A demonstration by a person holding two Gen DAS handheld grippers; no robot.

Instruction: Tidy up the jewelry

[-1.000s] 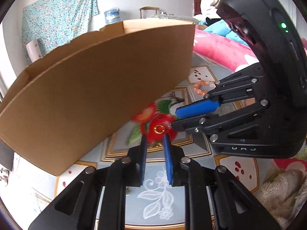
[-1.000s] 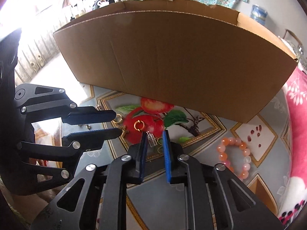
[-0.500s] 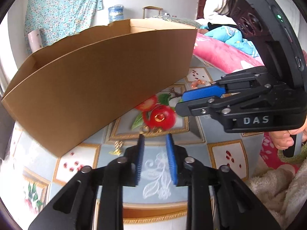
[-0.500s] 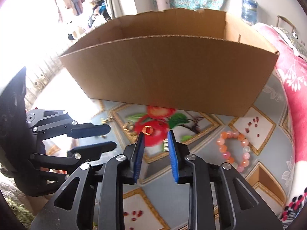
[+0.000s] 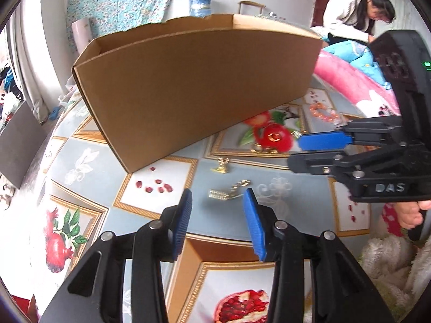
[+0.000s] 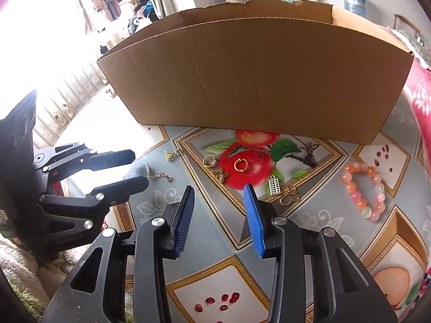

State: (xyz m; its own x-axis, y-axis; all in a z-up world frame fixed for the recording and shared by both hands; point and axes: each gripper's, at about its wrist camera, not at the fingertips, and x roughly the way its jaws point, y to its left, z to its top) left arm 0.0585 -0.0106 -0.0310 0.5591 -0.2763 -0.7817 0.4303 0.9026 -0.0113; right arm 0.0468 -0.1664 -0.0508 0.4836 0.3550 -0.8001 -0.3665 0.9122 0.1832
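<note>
Small gold and silver jewelry lies on a patterned tablecloth in front of a cardboard box (image 6: 256, 75). A gold ring (image 6: 240, 164) sits on the printed red apple, another ring (image 6: 209, 160) beside it, with a butterfly charm (image 6: 220, 174), a silver abacus charm (image 6: 274, 185) and a pink bead bracelet (image 6: 362, 188) to the right. My right gripper (image 6: 218, 210) is open and empty, just short of the rings. My left gripper (image 5: 217, 208) is open and empty over a gold chain with a charm (image 5: 229, 190). The box also shows in the left wrist view (image 5: 194, 88).
A pink quilt (image 5: 350, 80) lies to the right of the table. A person (image 5: 355, 13) sits behind it. A fluffy white cover (image 5: 390, 263) lies at the near right edge. The box wall stands close behind the jewelry.
Both grippers have pulled back and up from the red apple print and opened wider. The box now looks farther away and more jewelry is in view.
</note>
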